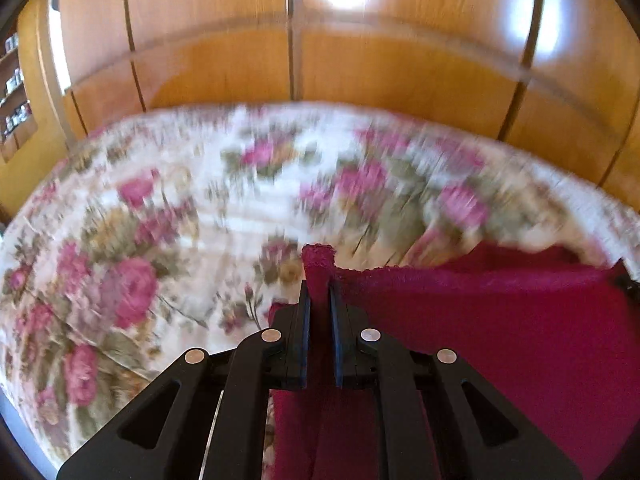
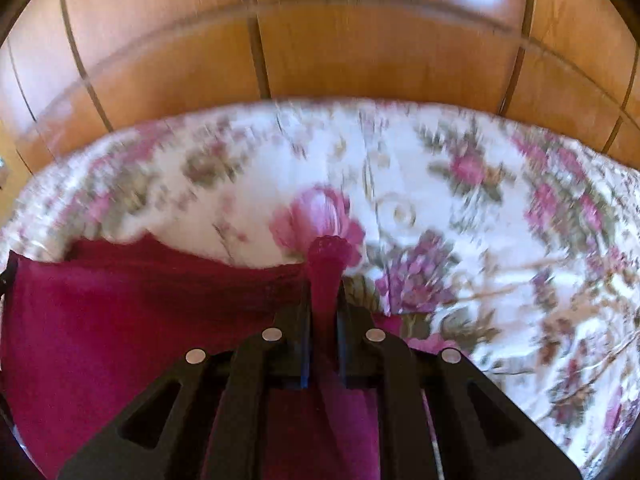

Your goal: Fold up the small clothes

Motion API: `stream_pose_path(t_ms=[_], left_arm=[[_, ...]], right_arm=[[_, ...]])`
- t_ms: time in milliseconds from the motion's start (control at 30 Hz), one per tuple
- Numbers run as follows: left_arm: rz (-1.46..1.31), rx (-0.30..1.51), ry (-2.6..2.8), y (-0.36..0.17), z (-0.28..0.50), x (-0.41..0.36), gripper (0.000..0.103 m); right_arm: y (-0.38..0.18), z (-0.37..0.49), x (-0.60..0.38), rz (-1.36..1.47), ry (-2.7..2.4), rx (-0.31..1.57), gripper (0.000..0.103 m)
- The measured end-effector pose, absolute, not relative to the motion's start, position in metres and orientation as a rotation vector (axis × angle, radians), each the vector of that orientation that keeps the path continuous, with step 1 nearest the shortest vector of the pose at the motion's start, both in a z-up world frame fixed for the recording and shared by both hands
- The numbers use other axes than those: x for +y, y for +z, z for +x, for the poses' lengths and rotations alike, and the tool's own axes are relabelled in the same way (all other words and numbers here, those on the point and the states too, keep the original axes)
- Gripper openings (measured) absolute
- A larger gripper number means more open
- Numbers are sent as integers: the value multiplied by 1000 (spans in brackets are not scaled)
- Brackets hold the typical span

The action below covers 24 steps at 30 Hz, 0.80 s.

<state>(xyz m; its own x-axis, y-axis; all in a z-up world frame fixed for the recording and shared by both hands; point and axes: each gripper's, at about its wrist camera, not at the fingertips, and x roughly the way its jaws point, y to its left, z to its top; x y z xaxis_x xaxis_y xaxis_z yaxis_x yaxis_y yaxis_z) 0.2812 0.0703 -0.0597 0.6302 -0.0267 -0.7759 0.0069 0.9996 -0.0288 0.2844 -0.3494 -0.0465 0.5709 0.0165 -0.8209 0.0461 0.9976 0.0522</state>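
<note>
In the left wrist view, shelves [image 1: 14, 92] with small items sit at the nine o'clock edge, too blurred to identify. A wooden wardrobe [image 1: 360, 72] with panelled doors fills the band from ten to two o'clock. Below it spreads the floral bedspread [image 1: 160, 208], white with pink roses and green leaves, smeared by motion blur. The left gripper [image 1: 319, 292] sits at six o'clock, its two black fingers drawn close and pinching a corner of the magenta cloth [image 1: 500, 320]; a small tab of fabric pokes up past the fingertips. From that pinch the cloth stretches away toward three and four o'clock, its top edge running roughly level, lifted off the bedspread there, with part hanging down below the fingers toward six o'clock.

In the right wrist view, the magenta cloth [image 2: 120, 312] fills the area from nine to seven o'clock, its upper edge running to the centre. The right gripper [image 2: 325, 296] at six o'clock has its fingers nearly together, clamped on the opposite corner, a bunched knob of fabric standing above the tips. The floral bedspread [image 2: 500, 240] covers the twelve to four o'clock region, and the wooden wardrobe [image 2: 360, 40] spans the top.
</note>
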Motion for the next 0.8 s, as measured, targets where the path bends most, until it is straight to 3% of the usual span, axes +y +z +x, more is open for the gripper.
stream_pose_path(t_ms=[300, 600, 633, 700, 800], left_arm=[[-68, 886, -27, -47, 264, 82, 13], [-248, 890, -118, -37, 163, 140, 14], [-262, 896, -128, -39, 154, 144, 32], [-308, 889, -144, -41, 134, 150, 48], [-326, 901, -196, -45, 112, 146, 48]], right_arm=[[-13, 241, -381, 162, 84, 945, 39], [-4, 116, -403, 286, 286, 1024, 50], [-5, 104, -402, 296, 304, 1031, 51], [-9, 88, -397, 299, 328, 1039, 53], [-19, 77, -385, 308, 348, 1052, 53]])
